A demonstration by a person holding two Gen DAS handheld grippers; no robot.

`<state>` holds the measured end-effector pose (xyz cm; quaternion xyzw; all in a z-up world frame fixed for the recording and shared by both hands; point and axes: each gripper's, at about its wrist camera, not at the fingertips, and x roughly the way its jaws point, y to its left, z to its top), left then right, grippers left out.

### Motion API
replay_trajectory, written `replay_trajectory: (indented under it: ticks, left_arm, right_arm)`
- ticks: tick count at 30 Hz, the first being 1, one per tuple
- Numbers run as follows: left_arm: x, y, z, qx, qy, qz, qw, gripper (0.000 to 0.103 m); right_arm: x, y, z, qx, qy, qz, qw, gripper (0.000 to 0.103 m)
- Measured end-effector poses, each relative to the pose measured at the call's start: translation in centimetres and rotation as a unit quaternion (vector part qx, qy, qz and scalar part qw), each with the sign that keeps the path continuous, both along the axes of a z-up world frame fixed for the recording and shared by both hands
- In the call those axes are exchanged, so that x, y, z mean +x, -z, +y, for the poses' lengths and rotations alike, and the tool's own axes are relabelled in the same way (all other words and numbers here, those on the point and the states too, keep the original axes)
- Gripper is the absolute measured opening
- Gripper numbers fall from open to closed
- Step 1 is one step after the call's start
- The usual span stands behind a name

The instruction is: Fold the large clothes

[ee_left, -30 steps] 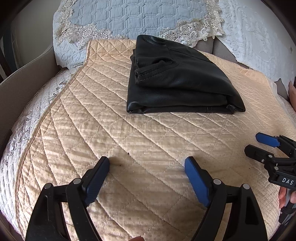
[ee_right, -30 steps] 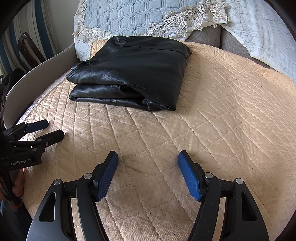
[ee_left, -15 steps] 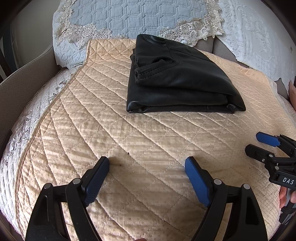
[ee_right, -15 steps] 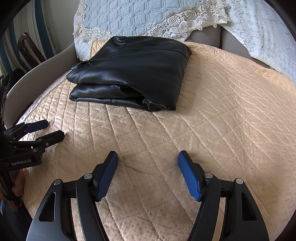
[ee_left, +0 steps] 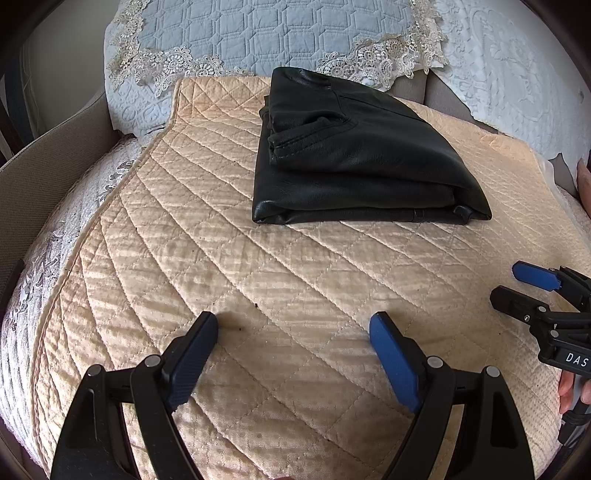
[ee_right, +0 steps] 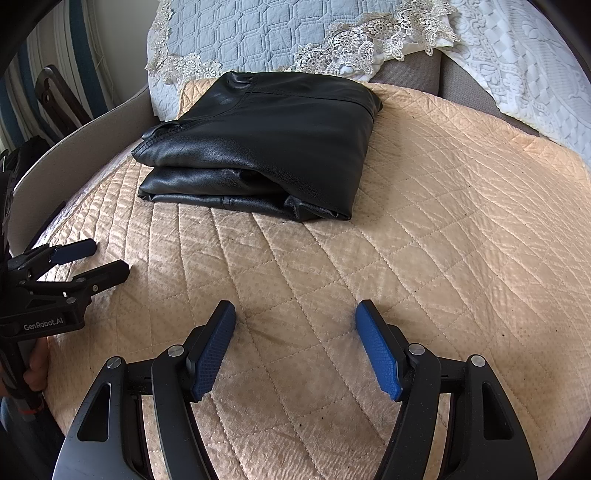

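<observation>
Lying folded on the beige quilted mat [ee_left: 295, 280], toward its far end, is the black leather garment [ee_left: 354, 162]; no containers in sight. Left-wrist view shows the garment's stacked edges w/ a seam tab at its near right corner; right-wrist view adds striped curtains far left. Left gripper [ee_left: 293, 325] spread wide, empty, over bare mat. Right gripper [ee_right: 295, 314] likewise wide apart, holding nothing, well short of the garment.

A folded garment [ee_left: 354, 162] lies at the far end of a quilted mat [ee_left: 295, 280], cushions [ee_left: 280, 33] behind it, two grippers side by side at the near end.
</observation>
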<state>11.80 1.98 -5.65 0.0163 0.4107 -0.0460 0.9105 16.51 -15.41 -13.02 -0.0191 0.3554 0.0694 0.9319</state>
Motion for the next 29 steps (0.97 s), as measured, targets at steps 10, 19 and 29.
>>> replay_trajectory:
  ticks: [10,19,29]
  left_arm:
    - [0.09,0.01,0.04,0.0,0.002,0.001,1.0,0.086]
    - [0.04,0.01,0.05,0.0,0.002,0.001,1.0,0.086]
    - [0.35,0.11,0.4,-0.001,0.006,0.003,1.0,0.086]
  right_arm:
    - [-0.01,0.0,0.02,0.0,0.0,0.0,1.0,0.068]
    - [-0.01,-0.01,0.01,0.0,0.0,0.0,1.0,0.068]
    - [-0.01,0.0,-0.01,0.0,0.0,0.0,1.0,0.068]
